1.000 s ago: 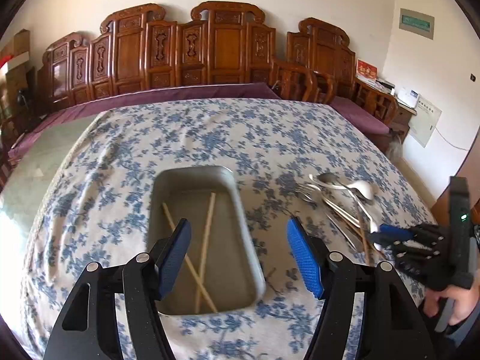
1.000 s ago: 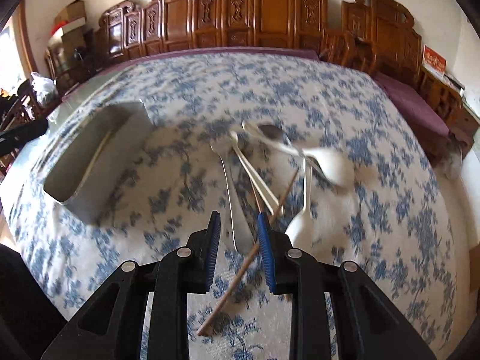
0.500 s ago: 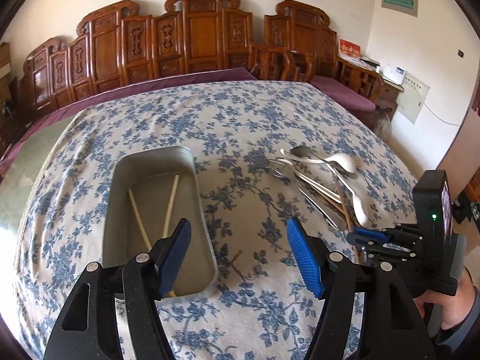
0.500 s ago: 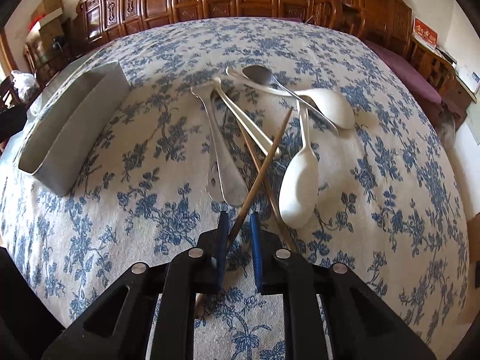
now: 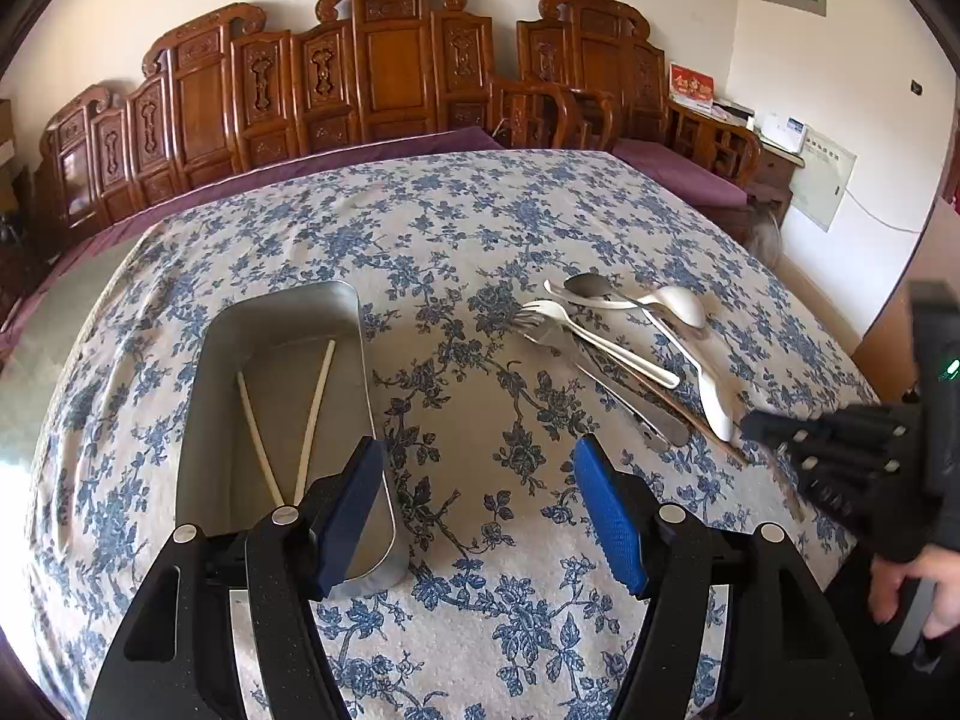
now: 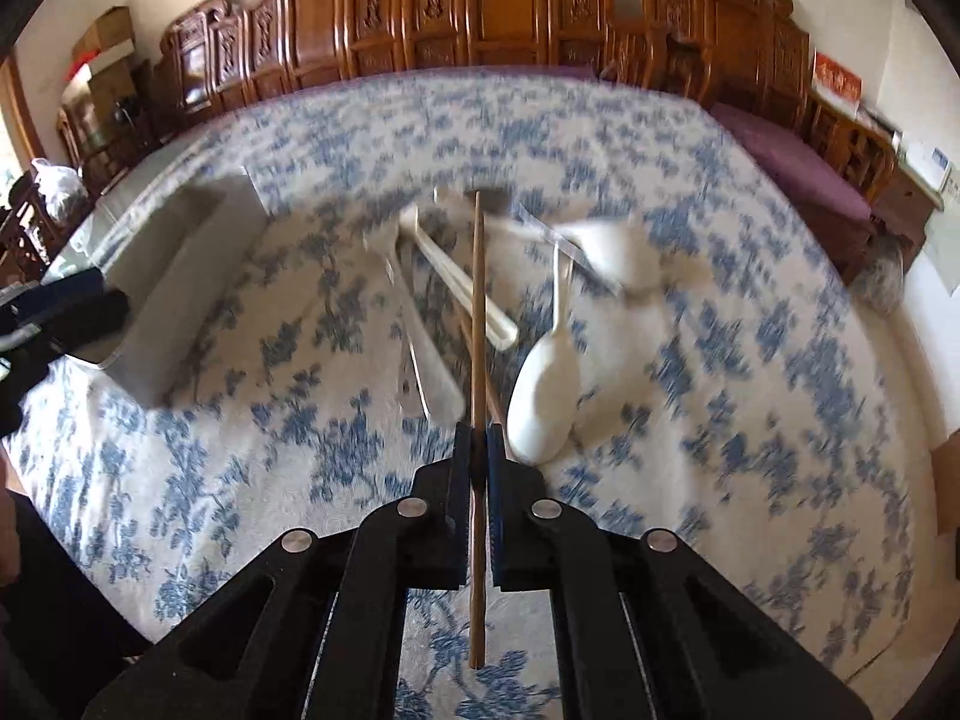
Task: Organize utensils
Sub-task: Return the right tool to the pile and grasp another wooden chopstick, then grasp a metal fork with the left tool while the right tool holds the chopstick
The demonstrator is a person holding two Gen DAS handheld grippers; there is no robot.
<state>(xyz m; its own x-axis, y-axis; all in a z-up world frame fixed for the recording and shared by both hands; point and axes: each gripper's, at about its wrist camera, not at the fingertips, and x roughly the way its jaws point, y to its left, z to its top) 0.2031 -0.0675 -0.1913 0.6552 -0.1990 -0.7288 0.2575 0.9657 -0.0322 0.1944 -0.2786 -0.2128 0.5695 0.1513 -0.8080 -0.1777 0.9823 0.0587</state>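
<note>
Bright daylight, fisheye bending, right view motion-blurred

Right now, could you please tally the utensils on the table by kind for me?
Chopsticks: 4 (2 pale chopsticks in the tray, 1 brown chopstick in the right gripper, 1 more in the pile)
Spoons: 3
Forks: 2
Total: 9

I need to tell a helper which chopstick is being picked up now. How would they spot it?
On the blue-flowered tablecloth, find the utensil pile right of the grey metal tray. The dark brown wooden chopstick is the one clamped in the right gripper, standing out beside the white plastic spoons.
</note>
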